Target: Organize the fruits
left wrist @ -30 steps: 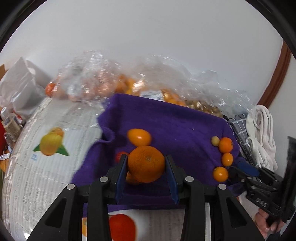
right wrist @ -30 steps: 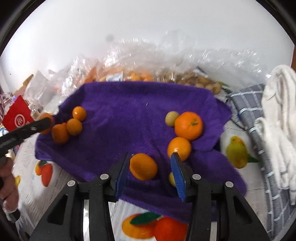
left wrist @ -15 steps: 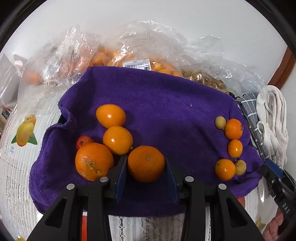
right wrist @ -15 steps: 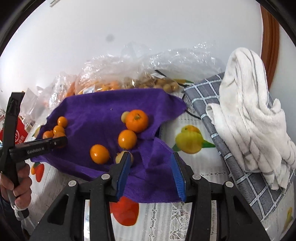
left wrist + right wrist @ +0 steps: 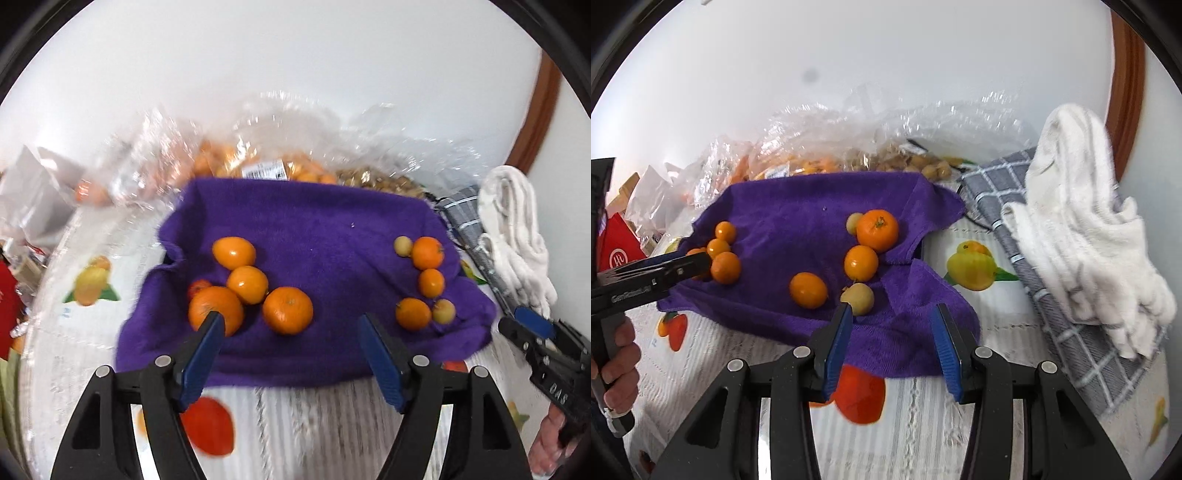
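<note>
A purple towel (image 5: 314,221) is spread on the table. My left gripper (image 5: 290,325) hovers at its near edge with its jaws opening. A big orange (image 5: 288,310) lies free on the towel just past the fingertips, no pad touching it. It sits beside a cluster of oranges (image 5: 246,284) and a small red fruit (image 5: 199,288). On the right lie three smaller oranges (image 5: 431,282) and two pale fruits (image 5: 443,311). My right gripper (image 5: 893,310) is open and empty over the towel's (image 5: 798,206) near right corner. A pale fruit (image 5: 857,298) lies by its left fingertip.
Clear plastic bags of fruit (image 5: 266,166) are heaped behind the towel. A white towel (image 5: 1082,221) on a grey checked cloth (image 5: 1071,332) lies to the right. The tablecloth (image 5: 923,413) carries fruit prints. A red packet (image 5: 618,247) and clutter stand at far left.
The left jaws have spread and let go of the big orange, which now rests by the left cluster; the gripper pulled back. The right gripper drew back toward the towel's right corner.
</note>
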### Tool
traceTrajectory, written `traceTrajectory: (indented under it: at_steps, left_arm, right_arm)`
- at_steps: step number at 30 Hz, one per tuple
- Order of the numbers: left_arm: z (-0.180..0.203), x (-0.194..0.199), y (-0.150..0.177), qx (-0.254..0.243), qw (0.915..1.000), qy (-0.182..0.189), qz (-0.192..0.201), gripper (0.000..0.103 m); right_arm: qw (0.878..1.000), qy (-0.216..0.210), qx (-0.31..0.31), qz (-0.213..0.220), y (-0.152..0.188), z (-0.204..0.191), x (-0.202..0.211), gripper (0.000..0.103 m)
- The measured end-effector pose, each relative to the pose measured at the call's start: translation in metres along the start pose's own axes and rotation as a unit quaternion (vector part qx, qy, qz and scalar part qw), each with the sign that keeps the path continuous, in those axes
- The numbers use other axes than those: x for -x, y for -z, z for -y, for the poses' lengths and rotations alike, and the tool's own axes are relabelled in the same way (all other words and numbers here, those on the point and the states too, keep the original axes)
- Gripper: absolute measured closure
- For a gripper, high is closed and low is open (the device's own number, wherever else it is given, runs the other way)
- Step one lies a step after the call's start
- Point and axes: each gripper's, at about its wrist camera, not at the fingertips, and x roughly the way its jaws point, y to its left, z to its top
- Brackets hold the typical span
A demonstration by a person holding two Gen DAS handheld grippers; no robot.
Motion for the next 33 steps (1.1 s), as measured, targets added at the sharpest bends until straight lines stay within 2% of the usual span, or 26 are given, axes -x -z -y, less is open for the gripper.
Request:
traceTrajectory:
  at_steps: [5, 11, 15, 17, 20, 22, 24, 33]
  left_arm:
    - [0.001, 0.045, 0.019, -0.021, 0.9993, -0.028, 0.013, 0.026]
    - [-0.003, 0.102, 0.049, -0.012, 0.9983, -0.032, 0.048, 0.018]
    - [0.0, 0.139, 0.063, -0.018, 0.997, -0.036, 0.066, 0.016]
    - [0.002, 0.157, 0.071, -0.016, 0.9958, -0.04, 0.081, 0.009]
    - [0.004, 0.18, 0.08, -0.011, 0.9936, -0.041, 0.104, 0.001]
    - [0.006, 0.191, 0.085, -0.012, 0.993, -0.041, 0.11, 0.0]
    - [0.007, 0.198, 0.089, -0.01, 0.9928, -0.039, 0.113, 0.0]
    - [0.013, 0.209, 0.102, -0.006, 0.993, -0.036, 0.112, 0.0]
  right_arm:
    - [1.0, 0.001, -0.014, 0.018, 0.004, -0.005, 0.047, 0.057]
    - [0.999, 0.008, -0.02, 0.033, 0.019, -0.009, 0.098, 0.051]
    - [0.999, 0.008, -0.013, 0.044, 0.032, -0.017, 0.129, 0.034]
    - [0.998, 0.014, -0.007, 0.054, 0.038, -0.021, 0.142, 0.023]
    - [0.997, 0.013, -0.004, 0.076, 0.048, -0.026, 0.165, 0.013]
    - [0.996, 0.002, -0.006, 0.086, 0.054, -0.026, 0.176, 0.008]
    - [0.996, 0.009, -0.009, 0.09, 0.058, -0.026, 0.184, 0.004]
    - [0.995, 0.032, -0.024, 0.096, 0.072, -0.015, 0.208, 0.002]
